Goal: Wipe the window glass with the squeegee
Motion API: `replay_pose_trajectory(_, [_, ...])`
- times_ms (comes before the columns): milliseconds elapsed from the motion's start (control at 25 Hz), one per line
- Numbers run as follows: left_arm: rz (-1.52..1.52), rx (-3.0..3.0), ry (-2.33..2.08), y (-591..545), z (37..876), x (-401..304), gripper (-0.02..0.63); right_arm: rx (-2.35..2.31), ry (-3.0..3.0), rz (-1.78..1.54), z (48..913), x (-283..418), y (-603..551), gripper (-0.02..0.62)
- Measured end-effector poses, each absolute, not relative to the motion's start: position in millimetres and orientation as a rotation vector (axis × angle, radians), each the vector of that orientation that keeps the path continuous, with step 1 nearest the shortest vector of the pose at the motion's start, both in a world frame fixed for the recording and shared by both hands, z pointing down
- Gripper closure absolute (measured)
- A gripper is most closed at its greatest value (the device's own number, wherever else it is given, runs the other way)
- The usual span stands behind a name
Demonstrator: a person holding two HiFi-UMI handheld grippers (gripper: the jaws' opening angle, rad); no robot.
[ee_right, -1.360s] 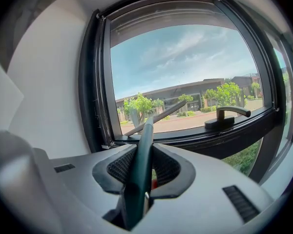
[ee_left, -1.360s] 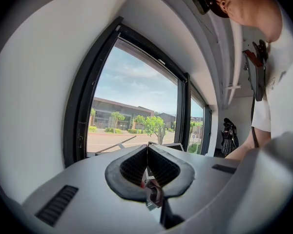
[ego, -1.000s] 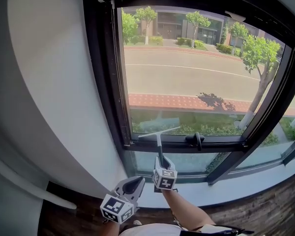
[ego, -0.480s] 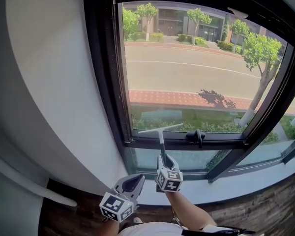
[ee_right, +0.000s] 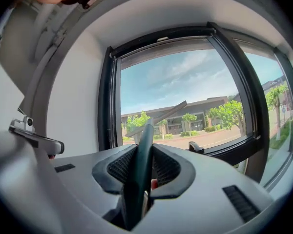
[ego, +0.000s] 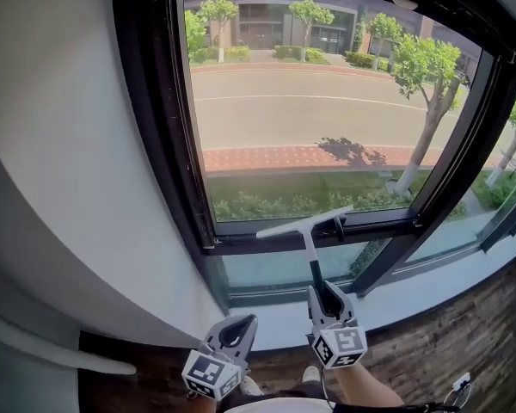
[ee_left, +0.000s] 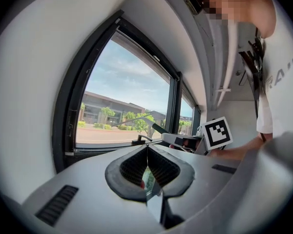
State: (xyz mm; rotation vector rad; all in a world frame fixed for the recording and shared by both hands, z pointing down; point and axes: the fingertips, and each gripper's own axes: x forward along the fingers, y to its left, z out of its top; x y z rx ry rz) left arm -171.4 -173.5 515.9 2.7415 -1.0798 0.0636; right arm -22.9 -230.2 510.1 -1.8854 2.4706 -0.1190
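Street, trees and a low building show through the large clear window glass (ego: 301, 119), set in a black metal frame (ego: 182, 144), with a white wall (ego: 69, 144) to the left. The right hand-held gripper (ego: 319, 291) is clamped low on the dark green handle of the pale-bladed squeegee (ego: 310, 249), likely for extra reach up the pane. The blade is tilted, right end higher, and lies at the bottom edge of the upper pane, over the frame rail. Contact with the glass is not clear. The left hand-held gripper (ego: 242, 323) has its jaws together on nothing and hangs low beside the right one, out of the stroke path. A black lever window handle (ego: 339, 224) sits just beside the blade's right end and could snag a sideways pass. A white sill (ego: 396, 302) runs below the window, with a dark wooden floor (ego: 464, 342) under it.
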Motion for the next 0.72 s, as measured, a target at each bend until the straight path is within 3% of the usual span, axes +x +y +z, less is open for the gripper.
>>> replay_pose_trajectory(440, [0.079,2.786,-0.978,-140,528,-153,0.588,-1.995,2.431,-0.095,512,21,-154,0.496])
replay_pose_trajectory(720, [0.100,2.764,-1.070,-91,522,-104,0.588,-1.945,2.412,-0.057,498,90,-93,0.496])
